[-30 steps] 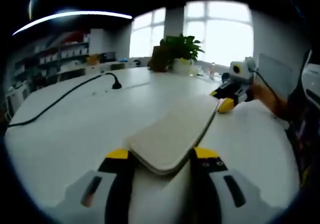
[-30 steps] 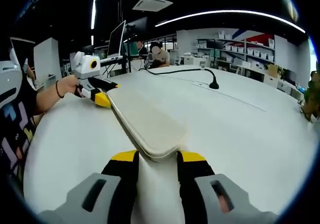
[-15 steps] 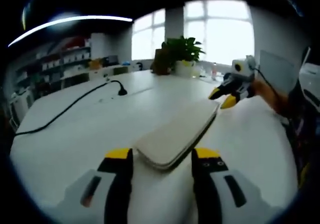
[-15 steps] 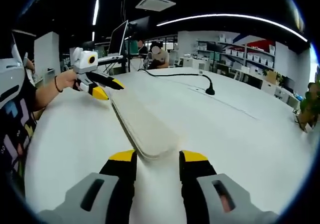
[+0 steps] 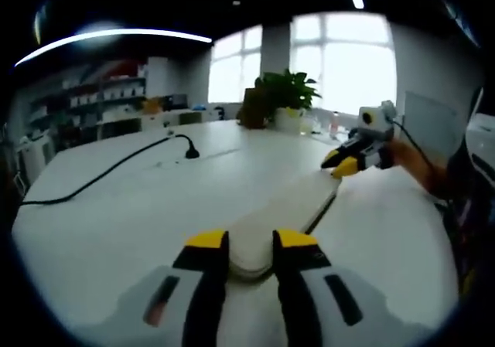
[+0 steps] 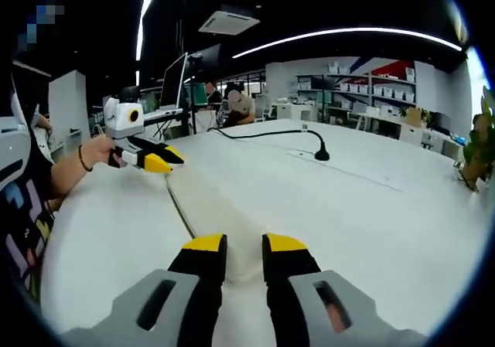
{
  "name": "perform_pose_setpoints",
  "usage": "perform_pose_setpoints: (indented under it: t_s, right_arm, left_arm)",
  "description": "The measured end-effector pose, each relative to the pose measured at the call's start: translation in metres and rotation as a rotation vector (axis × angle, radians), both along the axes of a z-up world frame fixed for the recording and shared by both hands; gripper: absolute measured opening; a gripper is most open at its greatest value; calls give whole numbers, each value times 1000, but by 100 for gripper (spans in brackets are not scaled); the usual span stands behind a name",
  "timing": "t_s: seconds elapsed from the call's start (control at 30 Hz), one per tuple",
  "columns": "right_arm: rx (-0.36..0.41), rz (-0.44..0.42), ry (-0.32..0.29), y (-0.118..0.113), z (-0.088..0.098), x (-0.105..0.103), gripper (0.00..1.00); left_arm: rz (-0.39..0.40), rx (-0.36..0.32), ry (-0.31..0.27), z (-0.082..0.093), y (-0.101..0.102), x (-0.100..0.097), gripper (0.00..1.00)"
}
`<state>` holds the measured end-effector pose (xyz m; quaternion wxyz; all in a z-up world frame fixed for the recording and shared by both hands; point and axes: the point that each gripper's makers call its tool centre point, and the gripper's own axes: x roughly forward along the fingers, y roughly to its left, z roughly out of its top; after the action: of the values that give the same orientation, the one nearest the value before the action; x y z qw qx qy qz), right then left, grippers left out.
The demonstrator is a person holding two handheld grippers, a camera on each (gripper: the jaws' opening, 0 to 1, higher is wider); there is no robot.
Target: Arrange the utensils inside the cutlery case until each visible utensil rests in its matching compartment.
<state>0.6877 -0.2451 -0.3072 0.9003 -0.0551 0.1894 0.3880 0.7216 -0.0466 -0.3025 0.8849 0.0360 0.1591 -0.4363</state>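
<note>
Both tongs, left tongs [image 5: 250,240] and right tongs [image 6: 235,244], clamp opposite ends of the closed cutlery case [image 5: 282,219]; no utensils arranged yet.

The cutlery case [image 5: 282,212] lies shut on the white table [image 5: 139,208], so whatever utensils it holds are hidden. Its near end slips out of sight between the jaws of the left gripper [image 5: 251,243] (contact with the pads cannot be made out). In the right gripper view the case [image 6: 209,200] blurs into the table top, with hardly more than its dark edge to read. The right gripper [image 6: 236,246] covers that end too. Far shelves [image 6: 371,96] are too small to read.
</note>
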Motion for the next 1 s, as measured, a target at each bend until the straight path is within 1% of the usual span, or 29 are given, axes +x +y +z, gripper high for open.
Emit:
perform_pose_setpoints:
  t_s: [0.07,0.13,0.17,0.2,0.23,0.27,0.33,0.4,0.43,0.47,0.5,0.67,0.83,1.0]
  right_arm:
    - [11,3,0,1,1,-1,16]
    - [17,4,-2,1,1,-1,15]
    - [19,2,-5,1,0,0,14]
    - [10,-16,-25,-2,0,4,10]
    - [-19,-18,-60,-4,0,7,7]
    - [-4,-14,-43,-2,-1,4,6]
    - [14,13,-47,2,-1,3,0]
    - [20,12,-59,5,-2,5,0]
    - [16,14,-62,6,-1,6,0]
    - [10,16,-60,7,-1,7,0]
    - [-1,23,-66,8,-1,8,0]
    - [-9,52,-84,9,-1,11,0]
    - [-18,59,-87,10,-1,14,0]
    - [7,50,-80,9,-1,14,0]
  left_arm:
    - [8,-7,-4,0,0,0,22]
    - [18,-37,9,1,-1,1,22]
    - [20,-31,1,1,-2,1,21]
    - [19,-3,-25,0,-1,2,20]
    - [20,9,-33,-1,-1,1,19]
    - [23,25,-43,-1,-2,0,19]
    - [19,31,-48,-1,-5,-3,18]
    - [-19,6,-25,-1,-11,-10,16]
    - [-8,9,-29,-1,-10,-10,15]
    - [2,21,-45,-1,-10,-9,14]
    - [3,16,-42,-1,-10,-9,14]
    - [8,12,-48,-2,-10,-10,14]
    - [12,7,-52,-2,-9,-12,14]
    - [17,7,-58,-2,-8,-12,14]
